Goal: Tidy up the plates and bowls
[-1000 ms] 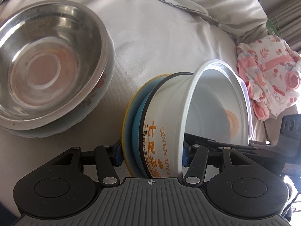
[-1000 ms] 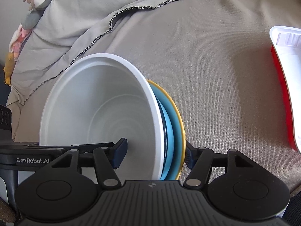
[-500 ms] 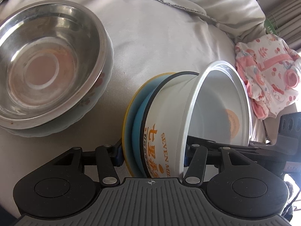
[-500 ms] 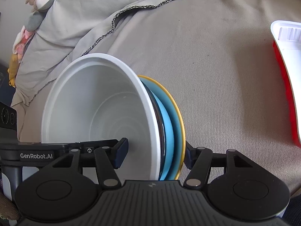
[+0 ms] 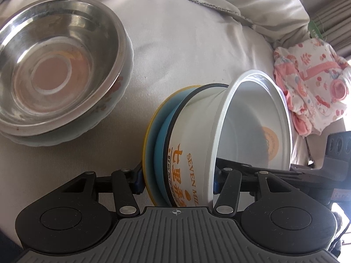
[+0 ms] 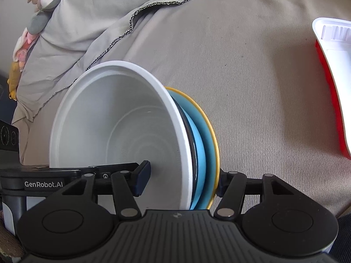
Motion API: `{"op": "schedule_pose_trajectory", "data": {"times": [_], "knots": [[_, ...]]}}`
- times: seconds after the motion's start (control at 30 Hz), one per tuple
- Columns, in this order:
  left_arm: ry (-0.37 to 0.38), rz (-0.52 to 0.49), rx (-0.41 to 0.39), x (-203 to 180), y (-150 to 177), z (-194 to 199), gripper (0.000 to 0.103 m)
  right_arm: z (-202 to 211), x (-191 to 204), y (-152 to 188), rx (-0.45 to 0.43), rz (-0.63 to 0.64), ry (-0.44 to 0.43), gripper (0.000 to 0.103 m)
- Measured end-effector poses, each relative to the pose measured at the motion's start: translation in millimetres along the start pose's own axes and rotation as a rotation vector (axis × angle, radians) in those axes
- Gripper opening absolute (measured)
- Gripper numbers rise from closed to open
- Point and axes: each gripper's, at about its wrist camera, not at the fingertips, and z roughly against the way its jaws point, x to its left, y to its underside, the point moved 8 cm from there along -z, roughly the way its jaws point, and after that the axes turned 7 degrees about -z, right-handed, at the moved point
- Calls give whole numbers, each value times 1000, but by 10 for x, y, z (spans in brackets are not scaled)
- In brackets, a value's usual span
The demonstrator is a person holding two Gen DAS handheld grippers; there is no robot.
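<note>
White bowl [image 5: 197, 144] nested in blue plates [image 6: 200, 144] stands on edge, pinched by both grippers [image 5: 176, 175] [image 6: 183, 179], steel bowl [image 5: 54, 63] far left

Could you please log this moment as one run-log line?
left gripper: shut on bowl stack | right gripper: shut on bowl stack | stack tilted sideways | steel bowl apart

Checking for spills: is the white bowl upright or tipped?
Tipped: the white bowl lies sideways, mouth facing sideways, and looks empty.
</note>
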Motion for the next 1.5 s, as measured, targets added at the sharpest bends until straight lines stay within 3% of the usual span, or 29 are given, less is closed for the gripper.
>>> {"op": "schedule_pose_trajectory", "data": {"times": [0.2,0.33,0.43,0.63,0.8,1.0,1.1,1.2,1.3,1.5], "knots": [[51,-31,-71,-67,-151,276,57,193,212,-87,-39,31,29,59],[92,-50,-174,3,-436,738,57,441,673,-345,-98,129,44,59],[92,-29,-258,260,-590,1048,57,450,1098,-569,-121,165,12,60],[15,91,-300,1062,-599,1108,57,-237,1809,-787,-34,217,3,61],[-2,181,-284,1611,-514,901,58,-859,1972,-724,73,199,66,60],[17,160,-326,1774,-533,908,56,-1043,2002,-659,102,230,123,64],[-3,142,-326,1750,-513,926,56,-1002,1993,-665,94,209,142,61],[-43,131,-347,1742,-518,969,55,-821,2077,-710,23,248,163,60],[-66,94,-417,1665,-545,1125,54,-554,2228,-729,-93,352,175,60],[-104,112,-459,1707,-548,1235,55,-487,2240,-640,-185,392,276,62]]}}
